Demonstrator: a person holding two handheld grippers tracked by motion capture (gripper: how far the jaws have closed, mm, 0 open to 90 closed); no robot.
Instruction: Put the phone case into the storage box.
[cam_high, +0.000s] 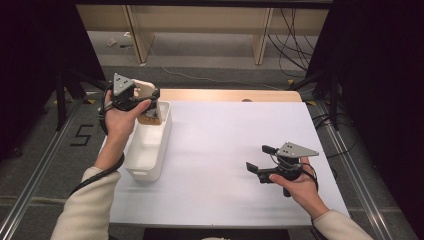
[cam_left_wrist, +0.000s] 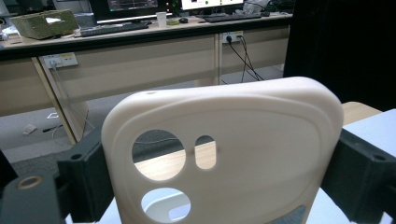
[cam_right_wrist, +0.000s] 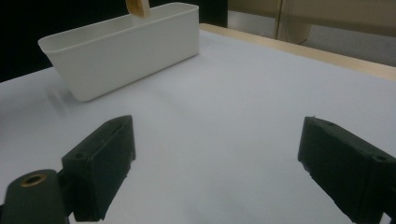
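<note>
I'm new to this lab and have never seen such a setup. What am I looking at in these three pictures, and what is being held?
A person stands at a table covered in white and holds a hand-operated two-jaw gripper in each hand. The high view looks down from above the person. The other two pictures come from cameras riding on each gripper, looking along its black jaws.

A white bin stands on the table's left side. The left gripper is clamped on a cream phone case, with camera cut-outs, held above the bin's far end. The right gripper has its jaws open with nothing between them, above bare table.
</note>
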